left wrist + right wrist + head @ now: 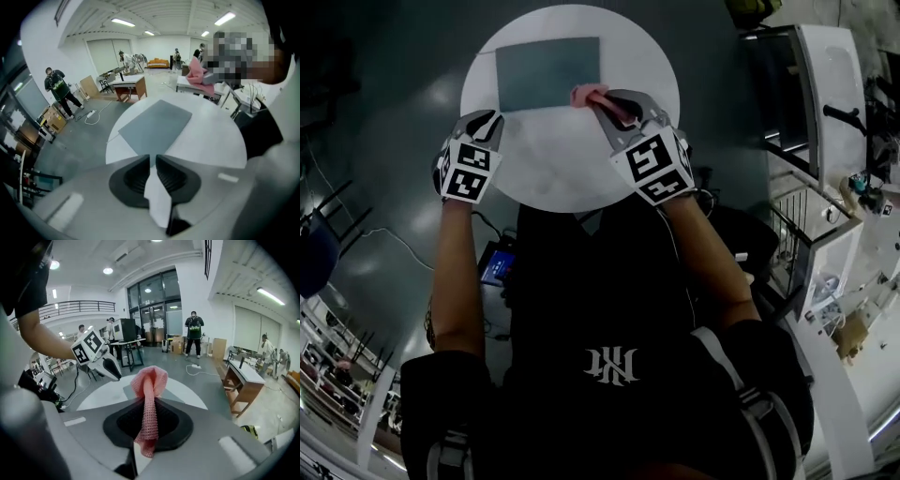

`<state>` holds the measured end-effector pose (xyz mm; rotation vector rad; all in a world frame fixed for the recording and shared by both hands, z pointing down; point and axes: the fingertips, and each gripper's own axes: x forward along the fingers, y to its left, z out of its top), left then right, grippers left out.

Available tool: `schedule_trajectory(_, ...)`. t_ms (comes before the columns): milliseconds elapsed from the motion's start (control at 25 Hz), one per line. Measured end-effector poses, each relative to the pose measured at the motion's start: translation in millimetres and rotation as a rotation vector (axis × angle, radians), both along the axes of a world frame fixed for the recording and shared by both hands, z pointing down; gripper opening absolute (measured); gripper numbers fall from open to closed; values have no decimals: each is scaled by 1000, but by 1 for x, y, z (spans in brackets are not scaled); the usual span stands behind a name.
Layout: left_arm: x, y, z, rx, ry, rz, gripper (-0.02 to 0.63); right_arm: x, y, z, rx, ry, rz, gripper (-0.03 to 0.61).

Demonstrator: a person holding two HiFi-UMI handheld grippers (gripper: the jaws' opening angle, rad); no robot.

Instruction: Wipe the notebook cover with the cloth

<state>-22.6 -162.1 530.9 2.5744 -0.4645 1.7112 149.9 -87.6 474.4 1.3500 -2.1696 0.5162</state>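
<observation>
A grey-blue notebook (548, 71) lies flat on the far half of a round white table (572, 173). My right gripper (602, 99) is shut on a pink mesh cloth (587, 94), held at the notebook's near right corner. In the right gripper view the cloth (149, 383) bulges out in front of the jaws, above the table. My left gripper (492, 118) hovers at the table's left side, just short of the notebook's near left corner, jaws together and holding nothing. The left gripper view shows the notebook (157, 124) straight ahead of the left gripper (153, 160).
The table's edge drops to a dark floor all round. A small screen (497, 264) lies on the floor by my left leg. A white cabinet (825, 94) stands to the right. People (193, 331) and wooden desks (243, 378) are farther off in the room.
</observation>
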Motion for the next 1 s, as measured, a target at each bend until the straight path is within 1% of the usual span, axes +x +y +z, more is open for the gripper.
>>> schedule_trajectory(120,15,9,-69,37,129,-55,3,-12,-2,-66,86,-60,-50,31)
schedule_trajectory(280,31,24,-172,76,313,-74,5,-33,-4,-160,214,-131,-94,31)
schedule_trajectory(400,31,28,-253,147,452,-76,3,-46,-4,-230,327,-160,-107,31)
schedule_trajectory(520,18,37,-326,204,617,-74,3,-63,6,-291,443,-200,-111,31)
schedule_trajectory(560,11,42,-348,212,681,-72,3,-71,12,-308,474,-237,-118,31)
schedule_trajectory(600,5,49,-368,213,746,-68,3,-79,21,-325,492,-304,-134,31)
schedule_trajectory(720,-10,95,-410,165,914,-34,3,-101,74,-369,483,-626,-215,29)
schedule_trajectory(760,-17,116,-422,145,960,-9,3,-108,95,-382,493,-709,-234,29)
schedule_trajectory(800,-28,134,-437,132,1005,17,3,-117,113,-396,515,-768,-251,29)
schedule_trajectory(840,-44,148,-454,126,1053,40,3,-130,125,-409,544,-804,-271,29)
schedule_trajectory(920,-92,170,-489,119,1149,64,3,-167,140,-433,594,-818,-309,31)
schedule_trajectory(1000,-151,192,-513,110,1220,68,3,-213,153,-446,622,-802,-313,31)
